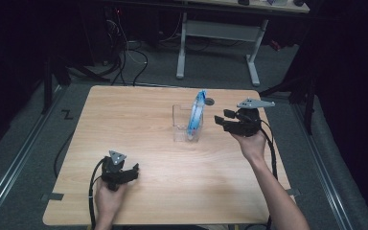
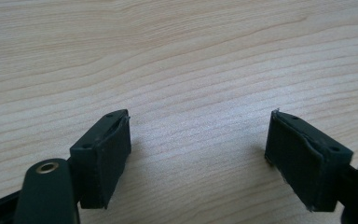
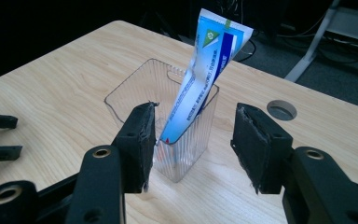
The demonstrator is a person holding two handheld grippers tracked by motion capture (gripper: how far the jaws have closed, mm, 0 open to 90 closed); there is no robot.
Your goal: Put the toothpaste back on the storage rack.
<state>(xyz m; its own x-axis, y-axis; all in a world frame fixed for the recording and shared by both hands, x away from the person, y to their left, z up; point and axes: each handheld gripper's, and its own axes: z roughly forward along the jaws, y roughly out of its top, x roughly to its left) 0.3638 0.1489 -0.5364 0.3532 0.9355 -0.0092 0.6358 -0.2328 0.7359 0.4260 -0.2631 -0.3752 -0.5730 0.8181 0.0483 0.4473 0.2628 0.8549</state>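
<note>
Toothpaste tube (image 3: 209, 74) leans in clear holder (image 3: 135, 88) — wooden table (image 1: 139, 124), dark room.

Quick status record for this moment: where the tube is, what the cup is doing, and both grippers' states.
tube: blue-white, standing tilted inside cup, top sticking out
cup: clear plastic, upright, mid-table
table: light wood
right gripper: open, holds nothing, jaws aimed at cup, just short of it
left gripper: open, holds nothing, over bare tabletop near front-left
cable hole: grey, beyond cup
</note>
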